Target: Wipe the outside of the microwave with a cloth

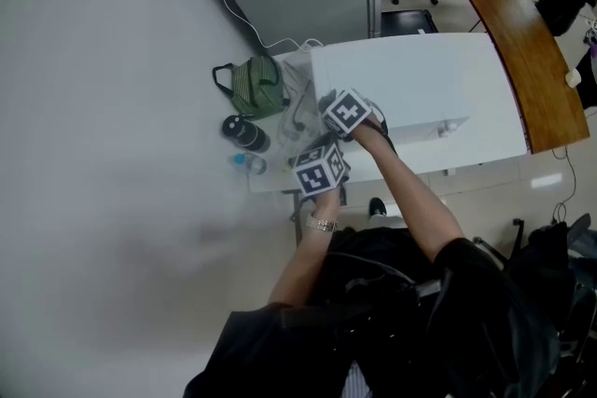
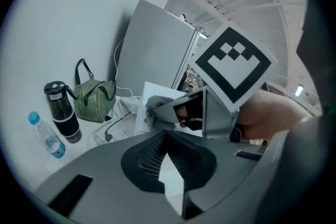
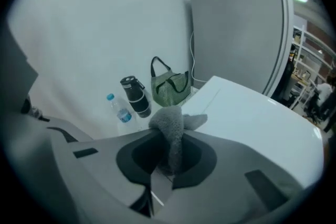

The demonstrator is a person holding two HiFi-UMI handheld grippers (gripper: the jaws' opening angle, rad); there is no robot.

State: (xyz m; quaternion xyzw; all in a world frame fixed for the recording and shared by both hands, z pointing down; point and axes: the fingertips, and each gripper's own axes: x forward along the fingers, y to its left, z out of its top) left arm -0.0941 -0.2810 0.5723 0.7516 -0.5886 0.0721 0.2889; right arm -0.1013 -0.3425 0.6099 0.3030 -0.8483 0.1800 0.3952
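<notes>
The microwave (image 1: pixel 420 93) sits on the white desk (image 2: pixel 31 165). At its left corner is a grey cloth (image 3: pixel 169 122), pinched in the closed right claw (image 3: pixel 170 144). The left claw (image 2: pixel 167 136) is closed on nothing, just beside the right one. A striped bag (image 3: pixel 170 89), flask (image 3: pixel 135 96) and water bottle (image 3: pixel 119 110) stand further left.

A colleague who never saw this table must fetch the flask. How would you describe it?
Find the white microwave. Left of it in the head view stand a striped green bag, a flask and a clear bottle. The flask is the black one between them.
</notes>
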